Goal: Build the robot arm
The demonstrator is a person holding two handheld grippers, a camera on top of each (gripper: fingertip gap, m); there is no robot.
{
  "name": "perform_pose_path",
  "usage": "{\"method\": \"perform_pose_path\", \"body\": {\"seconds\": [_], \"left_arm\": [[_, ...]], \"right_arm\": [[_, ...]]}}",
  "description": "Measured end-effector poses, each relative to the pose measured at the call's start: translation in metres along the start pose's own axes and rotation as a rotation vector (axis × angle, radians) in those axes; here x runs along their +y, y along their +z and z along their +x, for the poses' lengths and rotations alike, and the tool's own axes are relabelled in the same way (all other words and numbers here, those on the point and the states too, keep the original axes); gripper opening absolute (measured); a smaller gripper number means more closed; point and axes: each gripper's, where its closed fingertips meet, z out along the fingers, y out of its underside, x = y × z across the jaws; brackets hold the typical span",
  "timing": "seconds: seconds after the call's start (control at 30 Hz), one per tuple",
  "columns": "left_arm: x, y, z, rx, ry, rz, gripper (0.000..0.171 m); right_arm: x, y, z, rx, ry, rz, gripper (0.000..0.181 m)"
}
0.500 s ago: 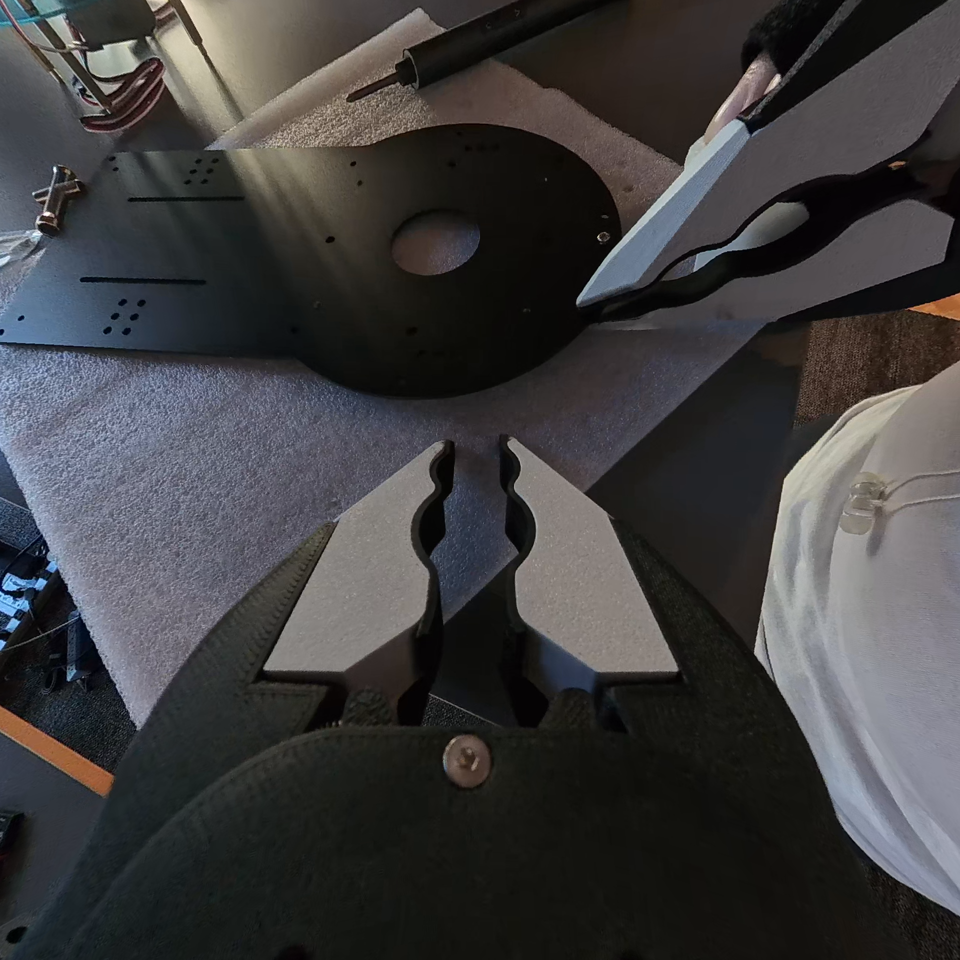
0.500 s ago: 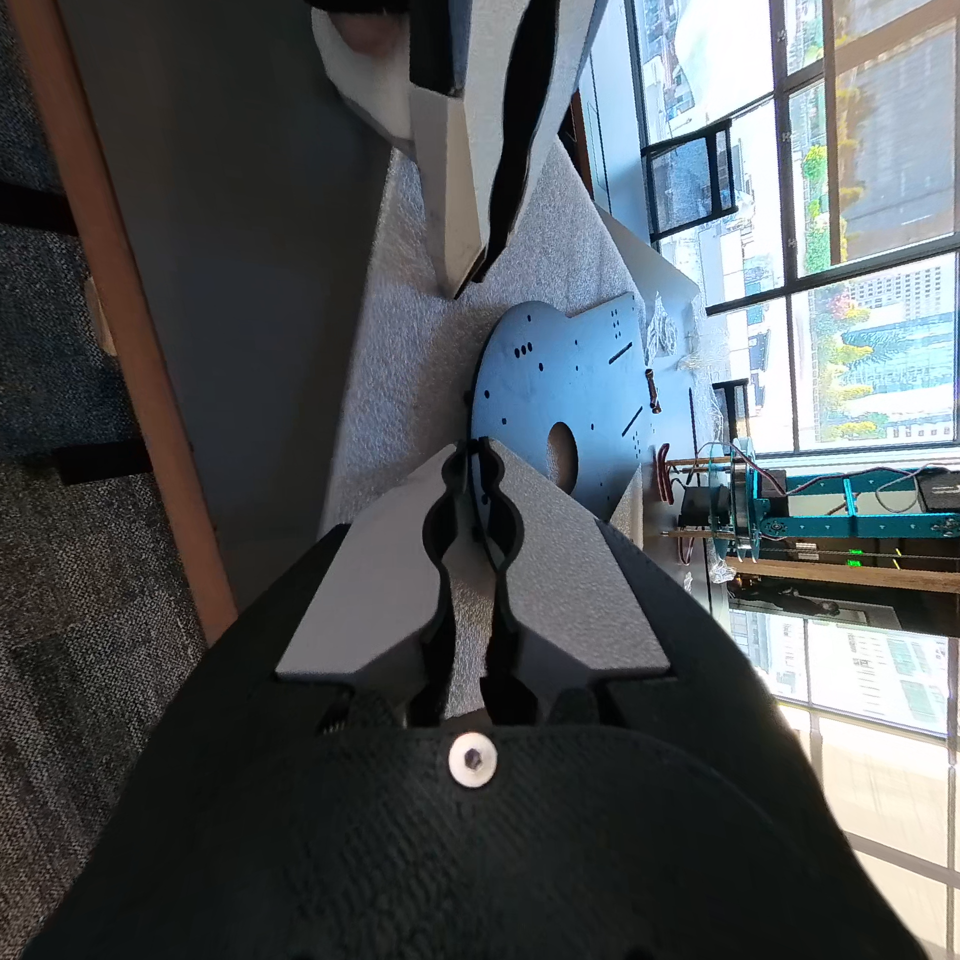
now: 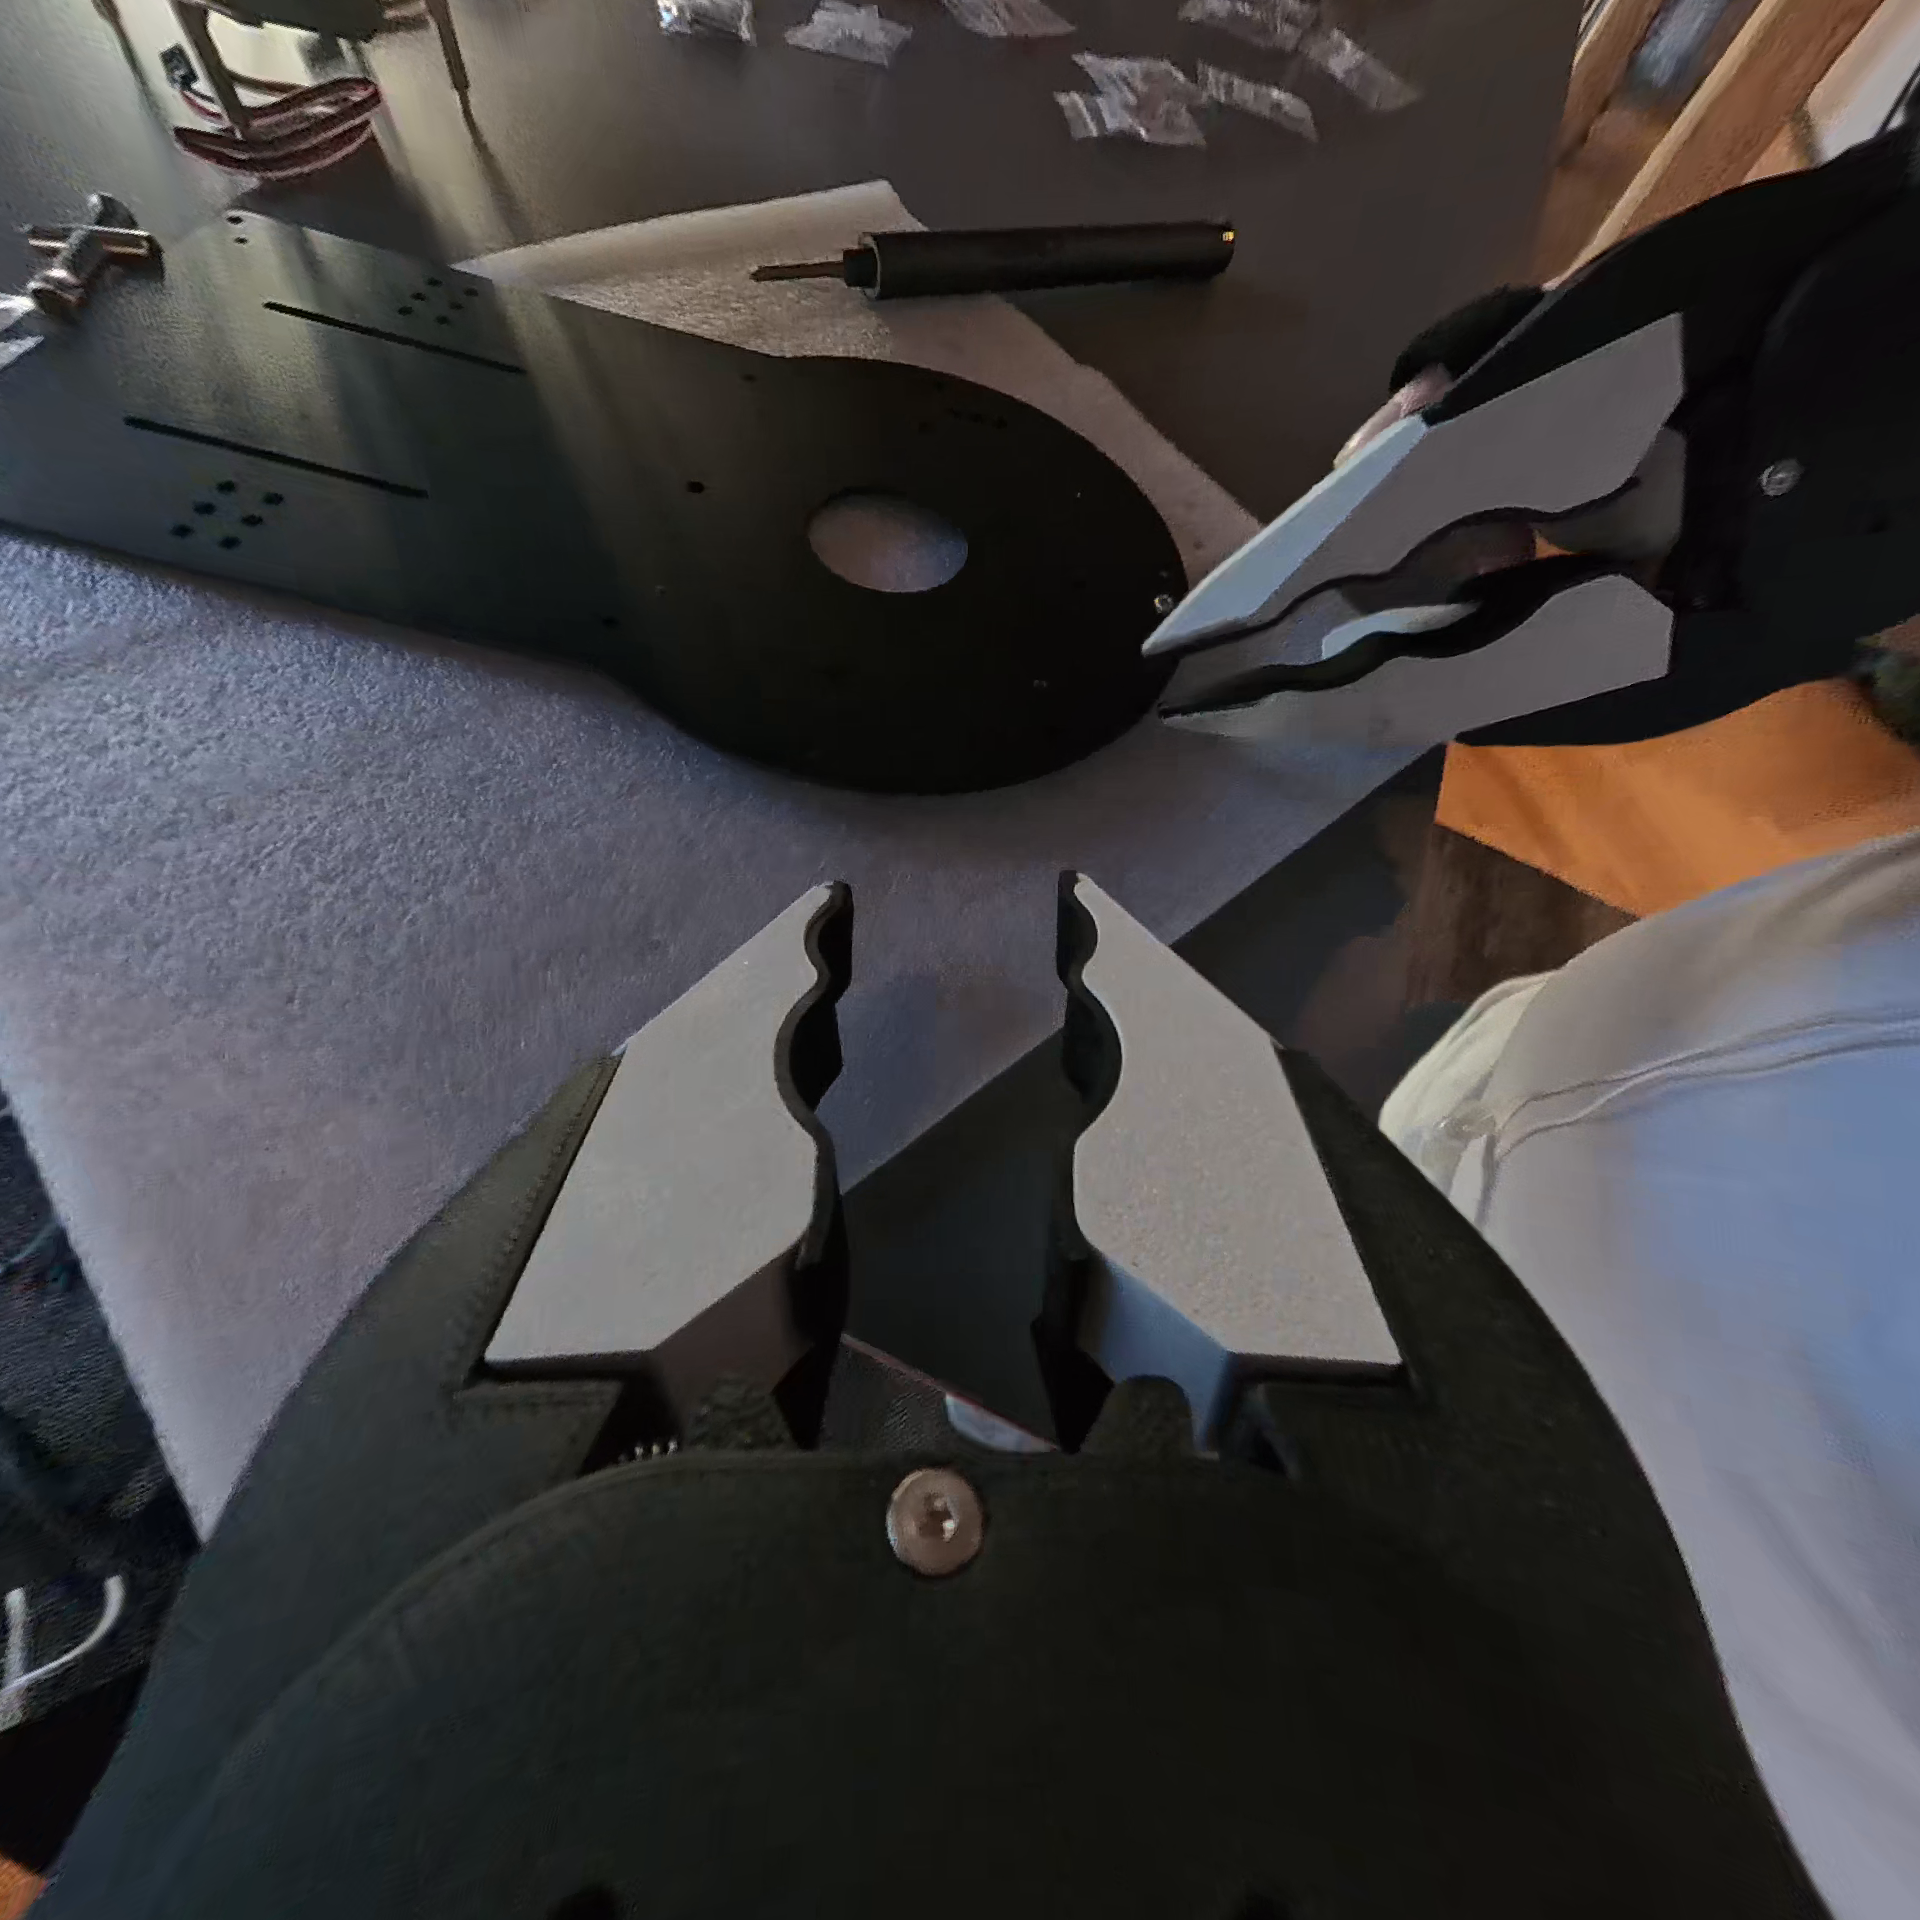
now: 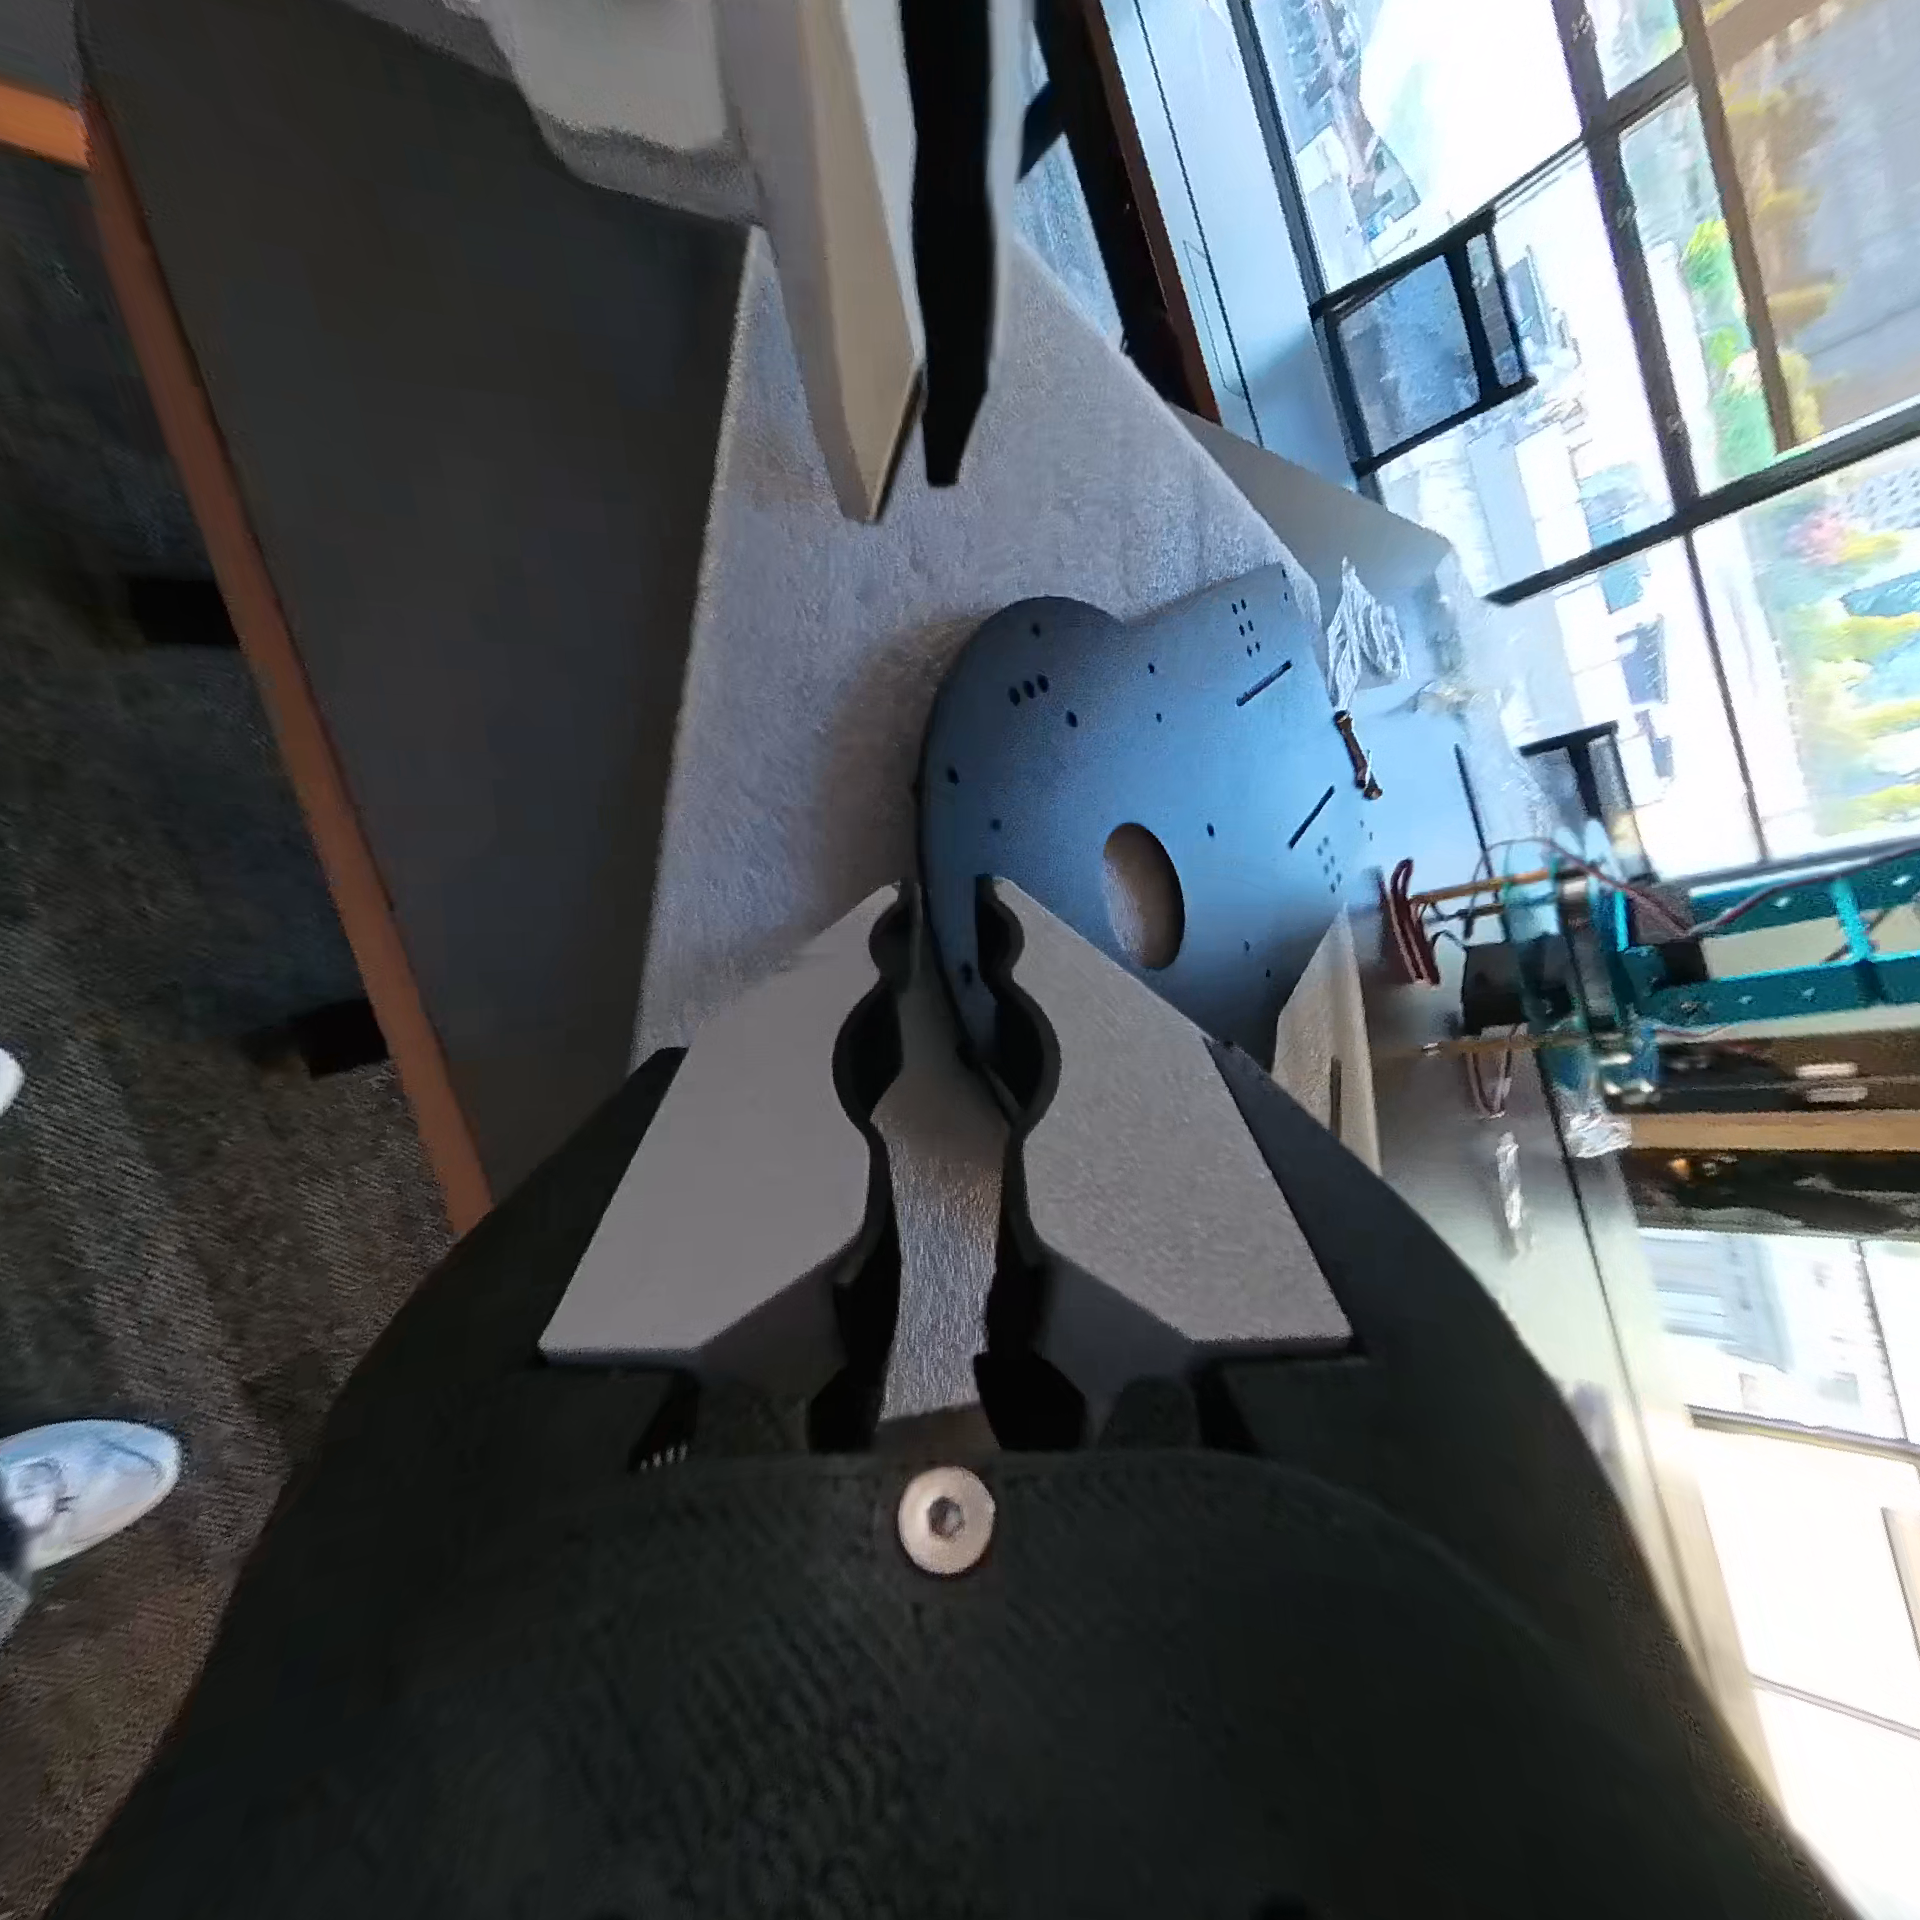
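L gripper (image 3: 951, 904): fingers spread, empty, above foam sheet (image 3: 312, 831) on bench (image 3: 623, 125), short of black plate (image 3: 623, 540). R gripper (image 4: 948, 894): fingers straddling plate's round rim, narrow gap; actual pinch – cannot tell. Plate lying on foam; screwdriver (image 3: 1039, 260) beyond, untouched.

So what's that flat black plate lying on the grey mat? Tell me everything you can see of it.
The black plate looks like thin, matte metal: a rounded end with one large round hole, and a long rectangular end with two narrow slots and clusters of small holes. It lies flat on the grey foam mat. The right gripper has its fingers astride the rounded rim, slightly apart. The left gripper is open and clear of it.
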Motion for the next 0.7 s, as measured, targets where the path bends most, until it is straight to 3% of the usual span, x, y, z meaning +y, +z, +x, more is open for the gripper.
{"method": "perform_pose_path", "body": {"seconds": [0.3,0.57,0.7], "left_arm": [[-0.006,-0.027,-0.021,-0.098,-0.047,0.116,0.036],[-0.008,-0.023,-0.031,-0.081,0.001,0.088,0.035],[-0.011,-0.017,-0.03,-0.044,0.014,0.086,0.035]], "right_arm": [[0.019,-0.014,0.016,-0.101,0.447,0.048,0.02],[0.04,-0.02,0.032,-0.078,0.671,0.077,0.024],[0.048,-0.022,0.035,-0.059,0.688,0.061,0.027]]}}
